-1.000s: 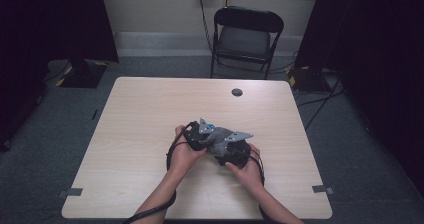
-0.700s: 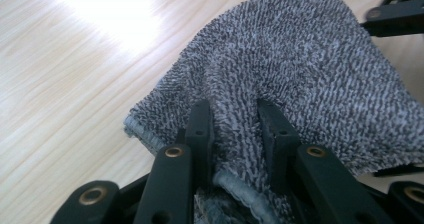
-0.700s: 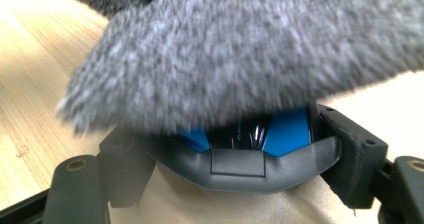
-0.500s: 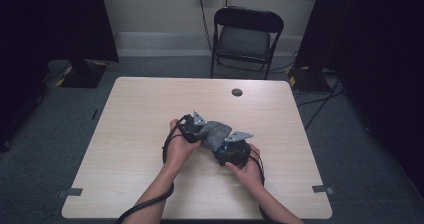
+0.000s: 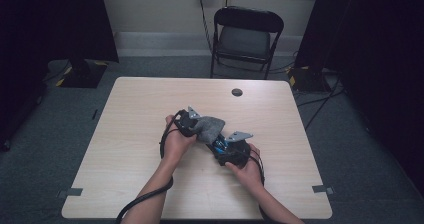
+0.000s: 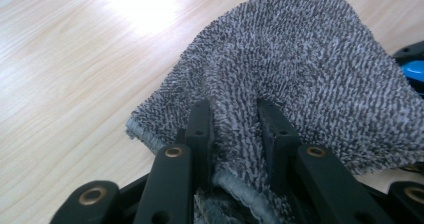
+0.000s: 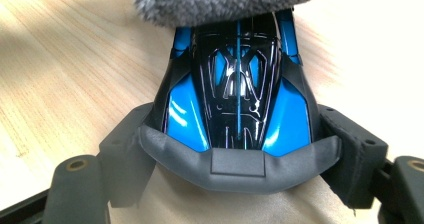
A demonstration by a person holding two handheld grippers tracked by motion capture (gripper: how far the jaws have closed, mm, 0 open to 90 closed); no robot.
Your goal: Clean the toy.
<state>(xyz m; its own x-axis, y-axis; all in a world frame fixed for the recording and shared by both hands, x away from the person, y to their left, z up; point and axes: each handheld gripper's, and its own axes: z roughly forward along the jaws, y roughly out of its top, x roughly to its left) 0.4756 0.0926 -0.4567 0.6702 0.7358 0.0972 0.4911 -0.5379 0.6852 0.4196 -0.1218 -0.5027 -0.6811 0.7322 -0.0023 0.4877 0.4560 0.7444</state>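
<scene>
Nearest to me, in the high view, my two forearms come in over the front edge of the worktop [image 5: 125,184], each with a cable trailing back from it. My right hand-held gripper [image 5: 226,149] sits just right of the middle. In the right gripper view its jaws stand wide and press against both flanks of a blue and black toy car [image 7: 237,99], so it is grasping the car by its sides. A grey bumper runs across the end of the car nearest the camera, and the car sits low over the wood.

Just beyond and to the left, my left hand-held gripper [image 5: 189,125] is clenched on a grey towel [image 6: 300,74]. In the left gripper view the two black jaws pinch a fold of the looped cloth between them, with a hemmed edge running down between the jaws toward the camera. The rest of the towel spreads away from the jaws and drapes over the far end of the car; a bit of blue shows past its right edge. In the right gripper view the same cloth covers the far end of the car. So both things lie together between my two hands, near the centre of the worktop.

Farther off, a small dark round disc [image 5: 237,92] lies near the back edge. Behind the worktop stands a black folding chair [image 5: 247,39] on grey carpet.
</scene>
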